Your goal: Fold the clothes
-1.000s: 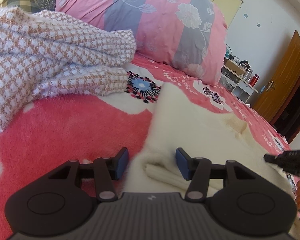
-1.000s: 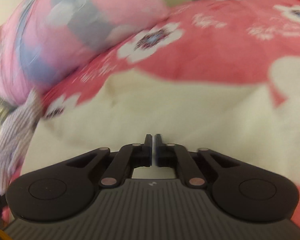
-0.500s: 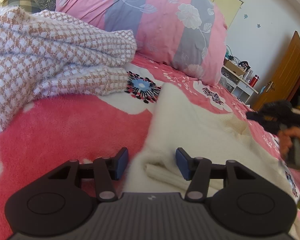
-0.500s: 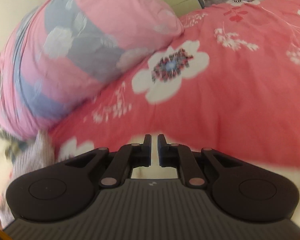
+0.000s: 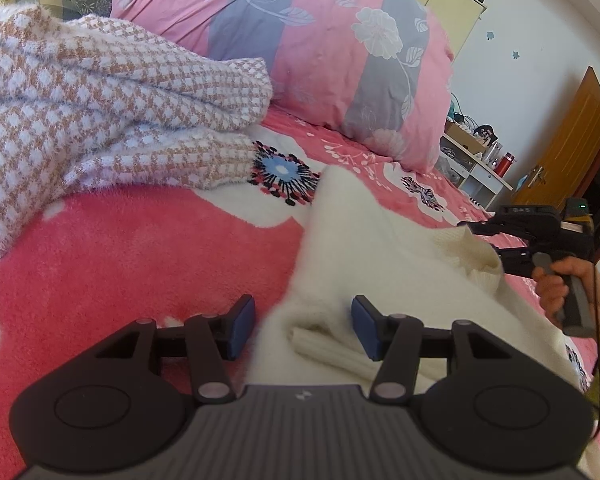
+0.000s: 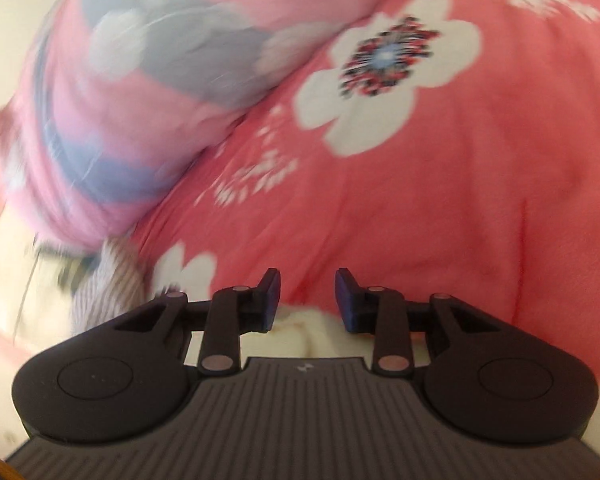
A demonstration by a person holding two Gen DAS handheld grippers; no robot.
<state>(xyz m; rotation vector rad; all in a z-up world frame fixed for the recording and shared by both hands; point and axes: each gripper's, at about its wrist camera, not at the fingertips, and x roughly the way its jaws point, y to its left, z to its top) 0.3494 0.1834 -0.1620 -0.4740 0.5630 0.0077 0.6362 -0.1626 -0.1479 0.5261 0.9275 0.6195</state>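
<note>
The cream garment (image 5: 364, 248) lies on the bed's pink floral blanket (image 5: 140, 248), spread from the 6 o'clock edge of the left wrist view toward 3 o'clock. A ribbed, rolled edge (image 5: 332, 348) of it sits between the fingers of the left gripper (image 5: 303, 328). Those fingers are spread wide; their blue pads (image 5: 242, 326) stand clear of the cloth and grip nothing.

At 3 o'clock in the same view, the right gripper (image 5: 496, 242) is held by a hand (image 5: 560, 280). Its tips are at a raised fold (image 5: 472, 254) of the garment; whether they touch it cannot be told from here.

In the blurred right wrist view, the right gripper (image 6: 307, 300) has its fingers parted, with nothing between them. A strip of cream cloth (image 6: 300, 328) shows just beneath them at 6 o'clock.

A checked knit (image 5: 100, 108) lies on the blanket at 10 o'clock of the left view. A pink and grey quilt (image 5: 320, 48) is piled at 12 o'clock. A wooden door (image 5: 568, 148) stands at 2 o'clock.
</note>
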